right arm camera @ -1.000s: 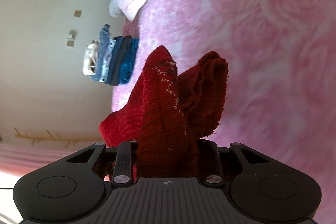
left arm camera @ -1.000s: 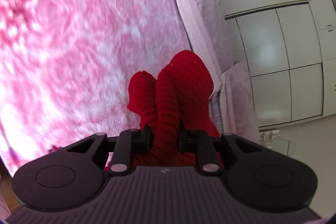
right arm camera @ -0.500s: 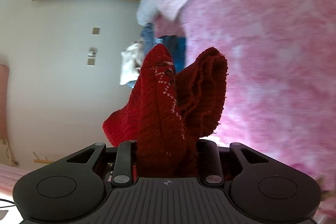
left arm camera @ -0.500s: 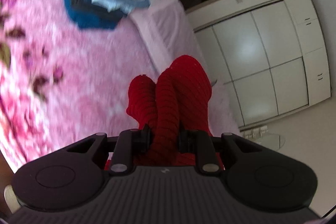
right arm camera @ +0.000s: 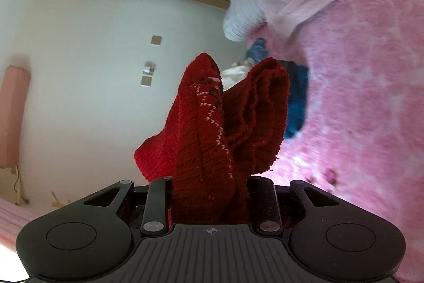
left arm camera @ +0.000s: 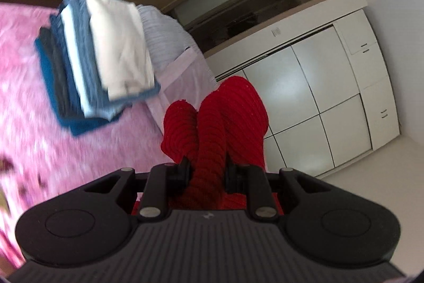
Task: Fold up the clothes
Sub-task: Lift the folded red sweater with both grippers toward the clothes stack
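Red knit sweater (left arm camera: 228, 121) pinched in bunched folds by the left gripper (left arm camera: 207, 173), held above the pink bedspread (left arm camera: 26, 123). Same garment clamped thickly in the right gripper (right arm camera: 209, 192), with white zigzag stitching (right arm camera: 212, 118) seen only there. Whole stack of folded clothes (left arm camera: 98, 57), white wardrobe (left arm camera: 318, 102) and pillow (left arm camera: 164, 31) shown only from the left; from the right, stack mostly hidden behind the knit. Rest of sweater cut off below both tools.

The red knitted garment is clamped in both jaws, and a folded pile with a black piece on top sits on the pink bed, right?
Not quite: the left wrist view shows a white piece on top. The red knitted garment is clamped by both grippers, and the folded pile sits on the pink bed.
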The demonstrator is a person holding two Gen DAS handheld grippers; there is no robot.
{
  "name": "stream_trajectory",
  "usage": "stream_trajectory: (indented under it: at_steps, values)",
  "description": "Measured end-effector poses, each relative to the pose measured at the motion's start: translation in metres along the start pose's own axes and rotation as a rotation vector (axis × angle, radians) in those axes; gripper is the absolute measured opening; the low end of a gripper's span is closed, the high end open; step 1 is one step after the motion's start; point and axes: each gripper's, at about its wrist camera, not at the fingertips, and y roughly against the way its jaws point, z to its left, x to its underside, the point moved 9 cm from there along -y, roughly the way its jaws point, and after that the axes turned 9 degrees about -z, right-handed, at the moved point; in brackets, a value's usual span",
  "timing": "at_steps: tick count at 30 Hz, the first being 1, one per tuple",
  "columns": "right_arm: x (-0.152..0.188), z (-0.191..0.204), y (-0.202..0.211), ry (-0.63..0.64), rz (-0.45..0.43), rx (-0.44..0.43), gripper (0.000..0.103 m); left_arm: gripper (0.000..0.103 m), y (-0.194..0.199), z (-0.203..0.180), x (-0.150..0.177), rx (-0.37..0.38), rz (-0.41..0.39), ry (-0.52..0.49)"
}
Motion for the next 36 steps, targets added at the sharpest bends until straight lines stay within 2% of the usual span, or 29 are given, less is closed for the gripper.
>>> stream_trajectory:
  at_steps: [4,9,13,17,21,24,31,36]
  values:
    - [0.008,0.022,-0.056,-0.014,-0.058,-0.004,0.028,0.017,-0.038,0.039,-0.082,0.036,0.101,-0.029]
    - [0.018,0.040,-0.146,-0.157,-0.197,0.033,0.028,0.017,-0.092,0.057,-0.188,0.071,0.219,-0.110]
    - [-0.005,0.070,-0.201,-0.183,-0.302,0.027,0.028,0.017,-0.143,0.047,-0.257,0.123,0.262,-0.173]
    - [-0.039,0.100,-0.243,-0.185,-0.394,0.025,0.028,0.018,-0.189,0.038,-0.301,0.176,0.279,-0.180]
    - [-0.062,0.112,-0.274,-0.180,-0.438,0.044,0.028,0.018,-0.223,0.048,-0.317,0.185,0.311,-0.170]
    - [-0.070,0.102,-0.294,-0.182,-0.443,0.081,0.028,0.018,-0.243,0.070,-0.319,0.168,0.345,-0.150]
    - [-0.075,0.049,-0.326,-0.214,-0.419,0.162,0.028,0.018,-0.273,0.138,-0.304,0.114,0.405,-0.085]
    - [-0.066,0.007,-0.340,-0.203,-0.409,0.252,0.029,0.022,-0.292,0.189,-0.287,0.074,0.447,-0.097]
